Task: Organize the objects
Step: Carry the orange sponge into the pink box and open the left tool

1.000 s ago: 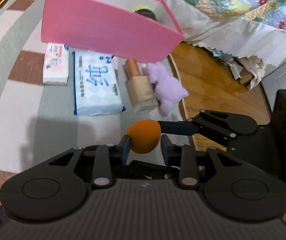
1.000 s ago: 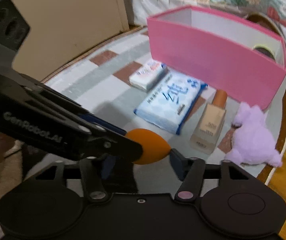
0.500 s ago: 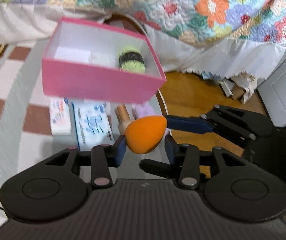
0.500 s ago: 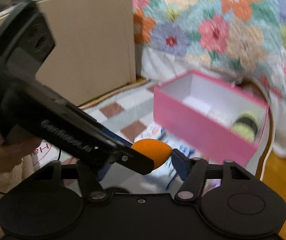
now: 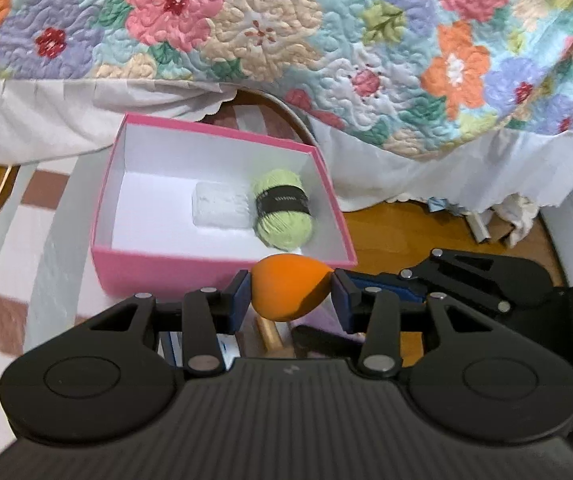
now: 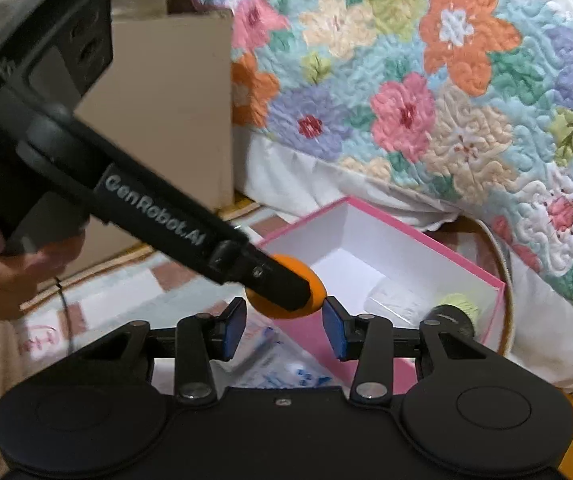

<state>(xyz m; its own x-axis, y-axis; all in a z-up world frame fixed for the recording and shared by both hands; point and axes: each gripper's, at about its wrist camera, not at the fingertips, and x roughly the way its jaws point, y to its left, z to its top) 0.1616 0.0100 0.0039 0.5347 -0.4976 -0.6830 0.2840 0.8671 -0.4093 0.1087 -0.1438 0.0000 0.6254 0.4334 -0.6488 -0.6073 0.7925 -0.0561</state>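
My left gripper [image 5: 291,292] is shut on an orange makeup sponge [image 5: 290,287] and holds it in the air just in front of the pink box [image 5: 174,272]. The box holds a green yarn ball [image 5: 284,216] and a white packet [image 5: 220,210]. In the right wrist view the sponge [image 6: 314,290] sits between my right gripper's [image 6: 284,326] blue pads [image 6: 334,332], which stand a little apart from it. The left gripper's finger crosses in front of the sponge there. The pink box [image 6: 370,248] lies beyond.
A floral quilt [image 5: 326,40] with a white skirt hangs behind the box. A blue-and-white tissue pack [image 6: 278,364] lies on the checked rug [image 5: 14,264] below the grippers. A cardboard panel [image 6: 166,120] stands at the left. Wood floor [image 5: 426,232] lies right of the rug.
Both grippers have risen and tilted up with the sponge, so the box's inside now shows. The items on the rug have dropped mostly out of sight beneath the grippers.
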